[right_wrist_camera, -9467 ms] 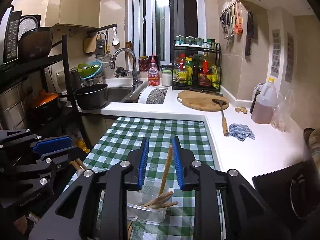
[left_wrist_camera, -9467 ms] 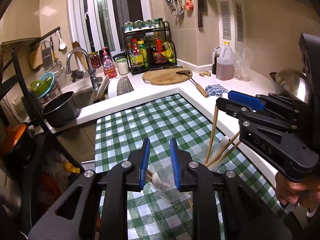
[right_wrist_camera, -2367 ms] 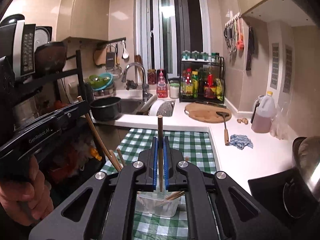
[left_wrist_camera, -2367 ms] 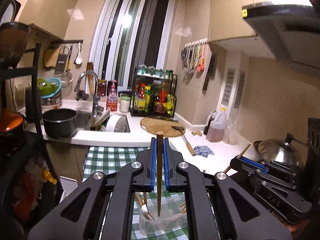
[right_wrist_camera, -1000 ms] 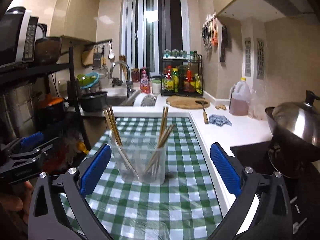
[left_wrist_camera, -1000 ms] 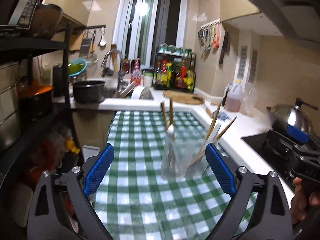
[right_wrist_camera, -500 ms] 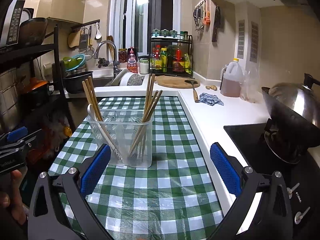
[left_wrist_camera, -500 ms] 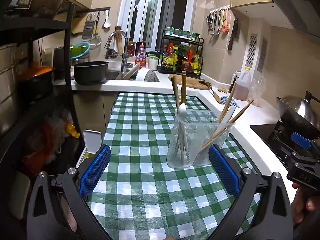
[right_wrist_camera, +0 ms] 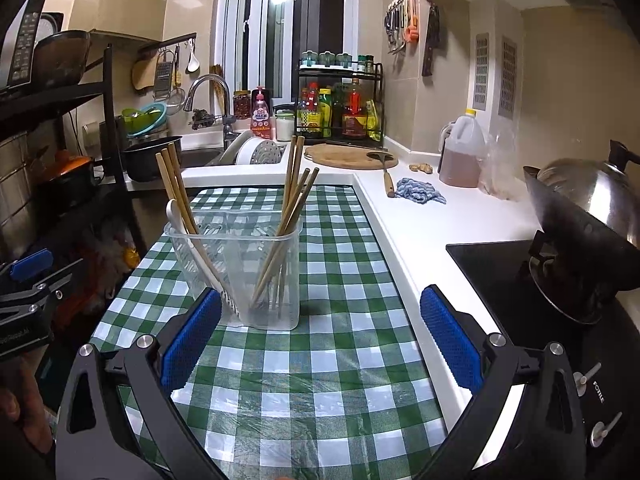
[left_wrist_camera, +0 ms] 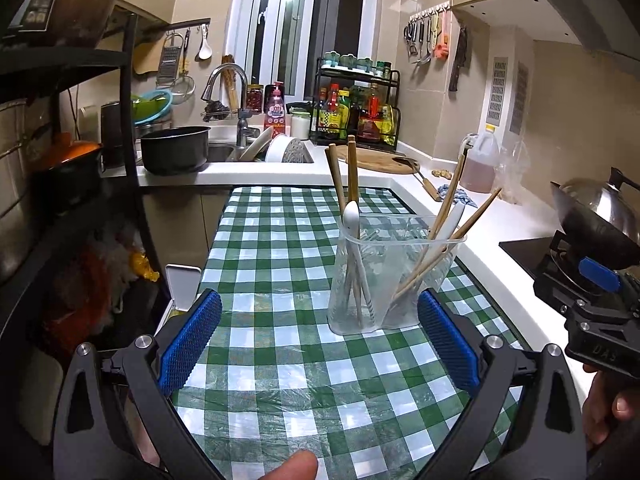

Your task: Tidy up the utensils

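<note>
A clear plastic utensil holder (left_wrist_camera: 390,280) stands upright on the green checked tablecloth (left_wrist_camera: 280,360); it also shows in the right wrist view (right_wrist_camera: 240,276). Wooden chopsticks (left_wrist_camera: 352,176) and white spoons (left_wrist_camera: 351,216) stand in its two compartments. The chopsticks (right_wrist_camera: 294,196) lean outward in the right wrist view. My left gripper (left_wrist_camera: 318,336) is open and empty, a little short of the holder. My right gripper (right_wrist_camera: 320,338) is open and empty, just before the holder. The right gripper also shows at the right edge of the left wrist view (left_wrist_camera: 596,300).
A wok with a lid (right_wrist_camera: 592,216) sits on the black hob (right_wrist_camera: 500,268) at the right. A white counter holds a blue cloth (right_wrist_camera: 420,192), an oil jug (right_wrist_camera: 462,152) and a cutting board (right_wrist_camera: 348,156). A sink and black pot (left_wrist_camera: 176,154) are behind; a black rack (left_wrist_camera: 60,160) stands left.
Both grippers let go of their chopsticks, which now stand in the holder, opened wide and drew back from it. In the last half second they barely moved.
</note>
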Motion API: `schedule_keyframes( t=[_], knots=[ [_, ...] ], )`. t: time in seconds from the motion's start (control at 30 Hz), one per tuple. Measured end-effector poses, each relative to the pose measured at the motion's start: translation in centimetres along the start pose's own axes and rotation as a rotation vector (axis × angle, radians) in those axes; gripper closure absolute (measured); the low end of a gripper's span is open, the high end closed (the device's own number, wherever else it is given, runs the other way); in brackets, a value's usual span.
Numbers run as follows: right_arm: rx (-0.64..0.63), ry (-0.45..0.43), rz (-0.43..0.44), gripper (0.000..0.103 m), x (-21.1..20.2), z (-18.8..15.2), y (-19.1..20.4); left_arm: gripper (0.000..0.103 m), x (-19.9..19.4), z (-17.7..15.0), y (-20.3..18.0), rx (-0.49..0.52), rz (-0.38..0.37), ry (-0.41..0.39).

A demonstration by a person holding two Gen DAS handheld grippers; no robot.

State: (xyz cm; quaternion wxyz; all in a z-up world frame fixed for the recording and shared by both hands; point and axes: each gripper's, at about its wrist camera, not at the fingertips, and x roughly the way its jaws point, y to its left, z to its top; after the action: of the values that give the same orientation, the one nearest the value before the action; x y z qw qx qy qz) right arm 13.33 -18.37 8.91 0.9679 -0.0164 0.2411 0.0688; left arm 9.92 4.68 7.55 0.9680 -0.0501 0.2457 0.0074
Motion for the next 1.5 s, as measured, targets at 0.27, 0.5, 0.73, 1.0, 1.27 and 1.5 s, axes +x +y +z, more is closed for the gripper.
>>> schedule_keyframes(
  t=[0.27, 0.5, 0.73, 1.0, 1.27, 1.5],
  knots=[
    [0.002, -0.009, -0.004, 0.005, -0.22, 0.2, -0.14, 0.008, 0.09, -0.06, 0.04, -0.003, 0.004, 0.003],
    [0.0, -0.01, -0.001, 0.005, -0.31, 0.25, -0.14, 0.008, 0.13, -0.04, 0.07, -0.005, 0.004, 0.003],
    [0.0, -0.009, 0.0, 0.005, -0.31, 0.29, -0.06, 0.008, 0.16, -0.07, 0.04, -0.006, 0.004, 0.002],
    [-0.001, -0.01, 0.001, 0.005, -0.32, 0.29, -0.02, 0.008, 0.22, -0.14, -0.13, -0.003, 0.004, 0.002],
    [-0.001, -0.01, 0.001, 0.005, -0.34, 0.28, -0.01, 0.008, 0.24, -0.13, -0.22, 0.001, 0.006, -0.001],
    [-0.001, -0.01, 0.0, 0.005, -0.35, 0.28, 0.0, 0.008, 0.2, -0.08, -0.21, 0.005, 0.005, -0.003]
  ],
)
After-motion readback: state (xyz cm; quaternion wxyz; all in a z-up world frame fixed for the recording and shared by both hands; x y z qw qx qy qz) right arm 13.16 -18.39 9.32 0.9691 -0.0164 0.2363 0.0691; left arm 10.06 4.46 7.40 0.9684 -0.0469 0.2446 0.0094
